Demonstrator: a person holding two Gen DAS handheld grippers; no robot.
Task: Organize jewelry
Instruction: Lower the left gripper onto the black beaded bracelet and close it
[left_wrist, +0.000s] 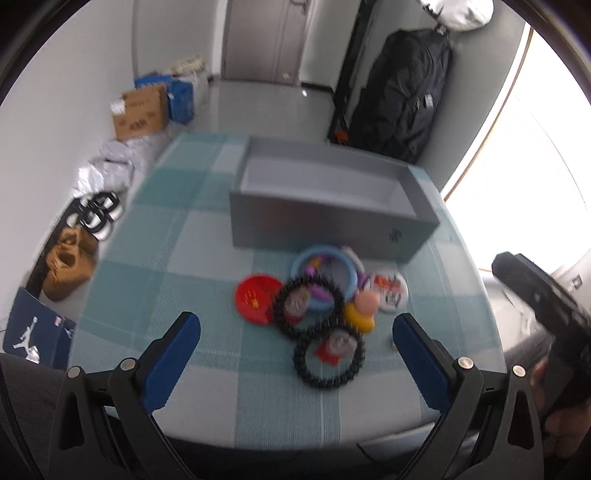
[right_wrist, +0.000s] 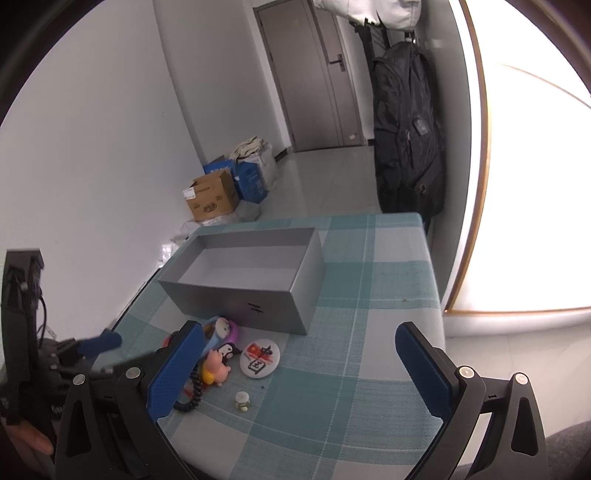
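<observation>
Left wrist: claw (left_wrist: 295, 332) wide, empty.

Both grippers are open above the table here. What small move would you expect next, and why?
Probably the left gripper lowers onto the nearest black bead bracelet. Its jaws are open and empty, the bracelet lies almost between them, and the grey box behind the pile is empty.
</observation>
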